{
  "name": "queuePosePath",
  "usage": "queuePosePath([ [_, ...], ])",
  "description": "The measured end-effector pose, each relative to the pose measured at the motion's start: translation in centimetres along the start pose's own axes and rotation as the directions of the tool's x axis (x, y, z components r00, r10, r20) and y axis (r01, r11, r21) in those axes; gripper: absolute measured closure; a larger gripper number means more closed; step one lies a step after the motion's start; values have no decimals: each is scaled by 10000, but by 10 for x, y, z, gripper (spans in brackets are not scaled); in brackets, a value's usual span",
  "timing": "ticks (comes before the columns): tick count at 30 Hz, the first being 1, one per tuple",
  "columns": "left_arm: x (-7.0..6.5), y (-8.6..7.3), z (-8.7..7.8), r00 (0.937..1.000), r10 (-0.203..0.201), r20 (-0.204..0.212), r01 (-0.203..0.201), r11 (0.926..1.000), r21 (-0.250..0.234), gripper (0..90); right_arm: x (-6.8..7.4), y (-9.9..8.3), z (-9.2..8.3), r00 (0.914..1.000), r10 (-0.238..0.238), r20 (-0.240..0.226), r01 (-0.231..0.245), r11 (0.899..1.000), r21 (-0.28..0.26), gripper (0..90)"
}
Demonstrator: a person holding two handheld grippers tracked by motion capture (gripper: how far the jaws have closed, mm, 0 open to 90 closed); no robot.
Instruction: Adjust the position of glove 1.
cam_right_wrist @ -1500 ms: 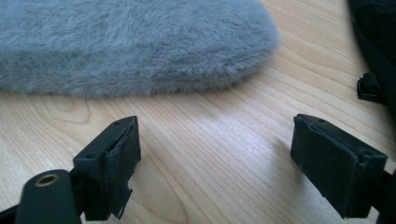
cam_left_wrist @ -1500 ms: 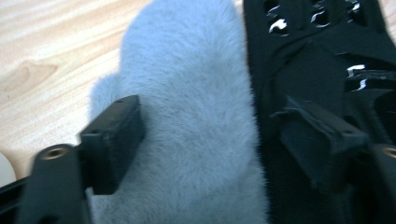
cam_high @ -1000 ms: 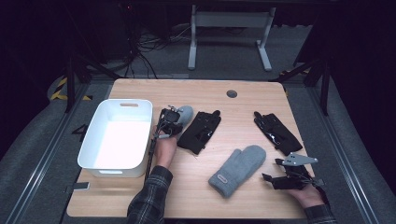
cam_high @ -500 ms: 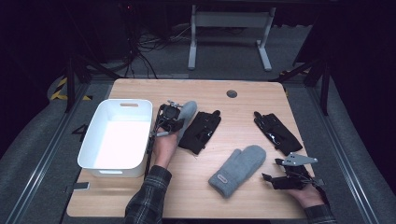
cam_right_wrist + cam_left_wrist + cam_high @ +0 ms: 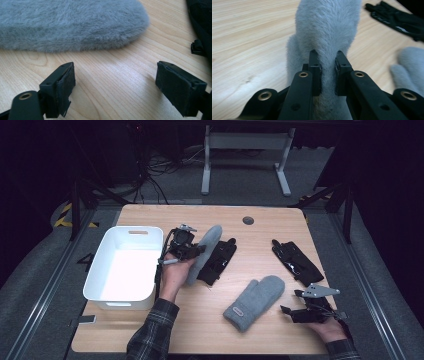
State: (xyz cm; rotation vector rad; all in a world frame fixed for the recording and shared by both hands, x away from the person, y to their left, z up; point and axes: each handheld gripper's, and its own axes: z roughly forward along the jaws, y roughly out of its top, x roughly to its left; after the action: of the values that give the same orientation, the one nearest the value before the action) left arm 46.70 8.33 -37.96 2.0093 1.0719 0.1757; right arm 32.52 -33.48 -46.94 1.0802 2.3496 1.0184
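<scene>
Left gripper [image 5: 196,251] is pinching 1 grey mitten [image 5: 204,253], jaws clamped into the fleece after closing a little further just now. The left gripper view is showing the same grip [image 5: 327,72] with the mitten [image 5: 325,32] bulging above the pads. It is holding the mitten off the table [image 5: 260,330], just right of the bin [image 5: 102,292] and over the near black glove [image 5: 218,261].

Right gripper [image 5: 295,304] is idling with jaws spread wide [image 5: 115,85], nothing between them, well right of the bin, and the 2nd mitten [image 5: 254,302] is lying flat just beside it [image 5: 70,23].

Progress, judging by the layout: the person looks to be sorting gloves into the bin, and it is early. The bin's floor is showing nothing inside. 1 mitten is lifted but not yet over the bin. Remaining: carrying it across and dropping it, then the 2nd mitten, then 2 black gloves, the other [image 5: 297,261] lying far right of the bin.
</scene>
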Motion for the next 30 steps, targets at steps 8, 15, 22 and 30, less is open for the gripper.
queuePosePath([
  [8,-13,1,-6,9959,-14,907,-2,9998,174,804,0,0,0,10000,0,5,0,10000,3,166],
  [15,-34,3,-4,9929,291,1156,-331,9989,328,805,0,0,0,10000,-1,1,1,10000,1,166],
  [22,-62,2,2,9850,569,1631,-650,9969,450,806,0,0,0,10000,0,-6,0,10000,1,166],
  [30,-88,2,13,9763,734,2037,-885,9939,662,807,0,0,0,10000,-7,-16,7,10000,-3,166],
])
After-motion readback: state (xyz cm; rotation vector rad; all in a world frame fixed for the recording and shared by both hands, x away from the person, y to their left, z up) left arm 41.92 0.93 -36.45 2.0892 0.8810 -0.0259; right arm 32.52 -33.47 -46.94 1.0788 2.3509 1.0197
